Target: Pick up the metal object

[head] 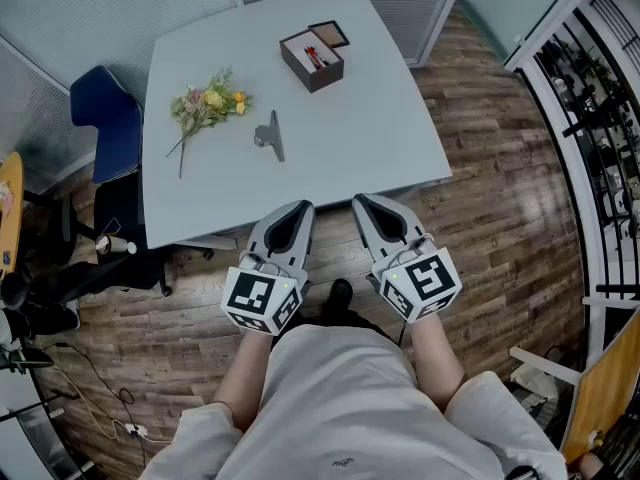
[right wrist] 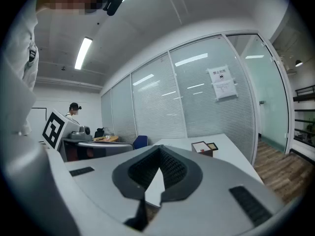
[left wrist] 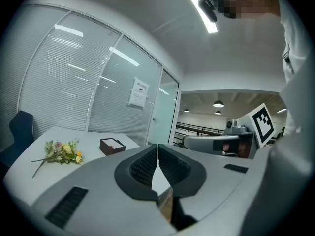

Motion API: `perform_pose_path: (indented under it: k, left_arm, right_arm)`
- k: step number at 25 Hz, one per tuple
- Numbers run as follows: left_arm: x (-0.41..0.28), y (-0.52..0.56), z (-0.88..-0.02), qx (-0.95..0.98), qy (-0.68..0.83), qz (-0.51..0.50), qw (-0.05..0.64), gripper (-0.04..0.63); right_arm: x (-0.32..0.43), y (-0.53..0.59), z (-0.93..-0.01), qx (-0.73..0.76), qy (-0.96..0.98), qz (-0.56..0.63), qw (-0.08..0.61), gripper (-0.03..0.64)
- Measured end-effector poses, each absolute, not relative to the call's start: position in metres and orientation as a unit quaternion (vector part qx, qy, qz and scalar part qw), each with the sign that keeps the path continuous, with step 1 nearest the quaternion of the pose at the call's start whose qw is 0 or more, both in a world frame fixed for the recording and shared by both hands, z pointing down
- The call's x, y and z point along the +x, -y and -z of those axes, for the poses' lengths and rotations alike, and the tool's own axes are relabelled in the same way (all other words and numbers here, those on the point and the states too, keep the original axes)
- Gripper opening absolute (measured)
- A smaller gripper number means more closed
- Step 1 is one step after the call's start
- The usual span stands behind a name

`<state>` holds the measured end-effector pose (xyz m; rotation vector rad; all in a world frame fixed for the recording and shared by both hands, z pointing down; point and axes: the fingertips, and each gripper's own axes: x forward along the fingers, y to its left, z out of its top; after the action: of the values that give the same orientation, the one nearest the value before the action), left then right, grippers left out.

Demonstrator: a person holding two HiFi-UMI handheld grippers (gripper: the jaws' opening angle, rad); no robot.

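A grey metal clip-like object (head: 270, 135) lies on the white table (head: 390, 128), near its middle. My left gripper (head: 302, 206) and right gripper (head: 357, 200) are held side by side just short of the table's near edge, both shut with nothing between the jaws. In the left gripper view the left gripper (left wrist: 157, 146) shows its tips together; in the right gripper view the right gripper (right wrist: 158, 147) does too. The metal object is hidden behind the jaws in both gripper views.
A small bunch of flowers (head: 205, 106) lies on the table's left, and a dark open box (head: 313, 57) stands toward the back. A blue chair (head: 108, 118) stands left of the table. Glass partition walls run behind it, wood floor and a railing (head: 590, 118) lie to the right.
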<state>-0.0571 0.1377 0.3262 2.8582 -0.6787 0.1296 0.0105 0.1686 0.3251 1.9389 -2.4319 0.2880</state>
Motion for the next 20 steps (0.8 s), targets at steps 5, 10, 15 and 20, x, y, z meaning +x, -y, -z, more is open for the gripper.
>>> perform_pose_path:
  k: [5,10,15,20]
  left_arm:
    - [-0.062,-0.144,-0.325,0.965,0.234,-0.048,0.104,0.026]
    - [-0.060,-0.148,-0.321,0.964,0.241,-0.046,0.100,0.026]
    - [-0.054,-0.157,-0.319,0.964,0.242,-0.044,0.098,0.026]
    - [-0.049,-0.167,-0.324,0.964,0.241,-0.046,0.100,0.026]
  right_arm:
    - [0.006,-0.178,-0.316,0.613,0.785,-0.094,-0.004,0.002]
    - [0.012,-0.181,-0.316,0.613,0.785,-0.093,-0.004,0.002]
    - [0.016,-0.186,-0.317,0.604,0.791,-0.099,-0.009,0.002]
    - [0.022,-0.193,-0.320,0.601,0.789,-0.118,-0.037,0.005]
